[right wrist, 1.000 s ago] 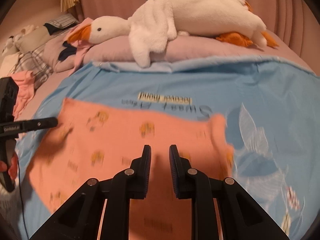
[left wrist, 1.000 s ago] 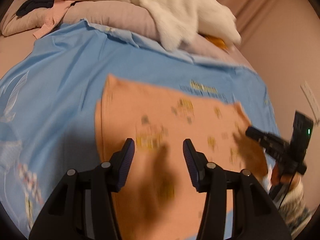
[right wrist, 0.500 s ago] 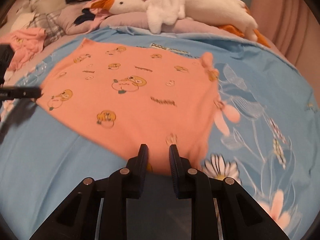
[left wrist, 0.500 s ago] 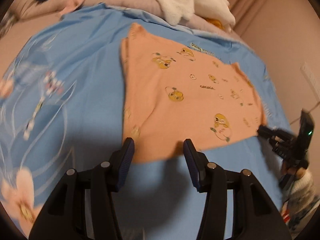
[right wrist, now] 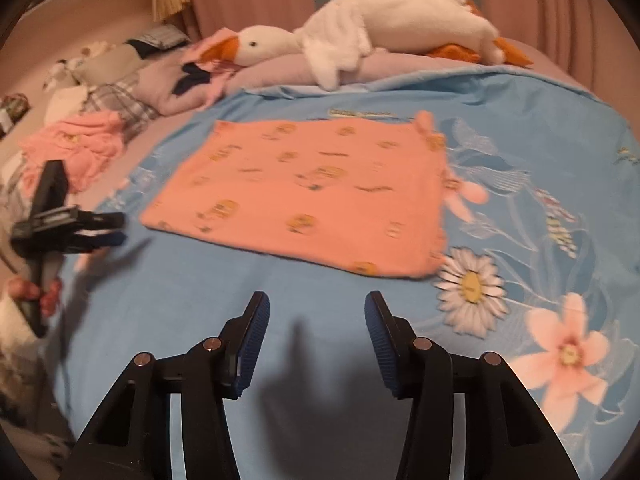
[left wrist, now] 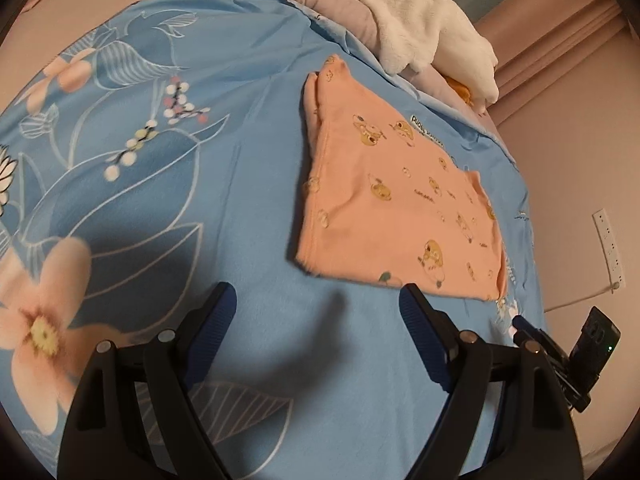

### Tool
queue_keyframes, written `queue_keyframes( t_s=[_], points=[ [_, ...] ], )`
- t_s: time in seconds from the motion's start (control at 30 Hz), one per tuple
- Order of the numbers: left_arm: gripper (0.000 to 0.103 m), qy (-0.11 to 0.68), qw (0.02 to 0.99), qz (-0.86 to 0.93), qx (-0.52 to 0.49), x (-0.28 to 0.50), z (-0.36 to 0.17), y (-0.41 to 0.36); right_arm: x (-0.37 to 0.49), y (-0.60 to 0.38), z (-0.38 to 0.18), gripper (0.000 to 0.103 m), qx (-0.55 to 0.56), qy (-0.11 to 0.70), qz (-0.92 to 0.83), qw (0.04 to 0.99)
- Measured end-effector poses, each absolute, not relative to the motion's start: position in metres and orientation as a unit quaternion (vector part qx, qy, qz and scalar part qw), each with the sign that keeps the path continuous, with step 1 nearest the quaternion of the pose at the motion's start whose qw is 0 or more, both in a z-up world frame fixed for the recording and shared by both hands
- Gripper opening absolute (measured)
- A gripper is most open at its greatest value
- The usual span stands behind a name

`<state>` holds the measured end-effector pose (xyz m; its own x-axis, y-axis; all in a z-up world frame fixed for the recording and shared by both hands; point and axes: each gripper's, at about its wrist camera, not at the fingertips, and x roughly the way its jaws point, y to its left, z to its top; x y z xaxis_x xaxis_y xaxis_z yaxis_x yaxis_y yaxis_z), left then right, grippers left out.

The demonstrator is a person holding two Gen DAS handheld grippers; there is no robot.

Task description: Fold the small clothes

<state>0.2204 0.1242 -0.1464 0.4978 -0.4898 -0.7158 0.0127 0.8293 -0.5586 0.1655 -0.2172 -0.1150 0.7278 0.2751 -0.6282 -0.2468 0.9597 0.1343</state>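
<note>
A small orange garment [left wrist: 396,204] printed with yellow cartoon figures lies flat on the blue floral bedsheet [left wrist: 160,152]; it also shows in the right wrist view [right wrist: 312,192]. My left gripper [left wrist: 316,304] is open and empty, hovering just short of the garment's near edge. My right gripper [right wrist: 314,310] is open and empty, a little back from the garment's near edge. The left gripper also shows in the right wrist view [right wrist: 108,228] at the far left, and the right gripper in the left wrist view [left wrist: 524,326] at the lower right.
A white plush goose [right wrist: 380,36] lies on a pillow at the head of the bed. A heap of pink clothes [right wrist: 76,148] and plaid fabric [right wrist: 120,108] sits at the left. A wall with a socket strip [left wrist: 610,248] borders the bed.
Both grippers have let go of the orange garment, opened wide and pulled back from it. The garment now lies flat on the sheet.
</note>
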Motion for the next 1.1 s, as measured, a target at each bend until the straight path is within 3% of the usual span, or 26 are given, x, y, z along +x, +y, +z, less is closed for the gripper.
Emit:
queue_keyframes(
  t_s=[0.13,1.1],
  points=[
    [0.083,0.478,0.828,-0.151,-0.251,0.234,-0.145,0.123,0.180,-0.202,-0.111,0.056,0.057,0.344,0.171,0.921],
    [0.083,0.478,0.845,-0.152,-0.185,0.275,-0.142,0.109,0.225,-0.167,-0.105,0.056,0.064,0.337,0.202,0.917]
  ],
)
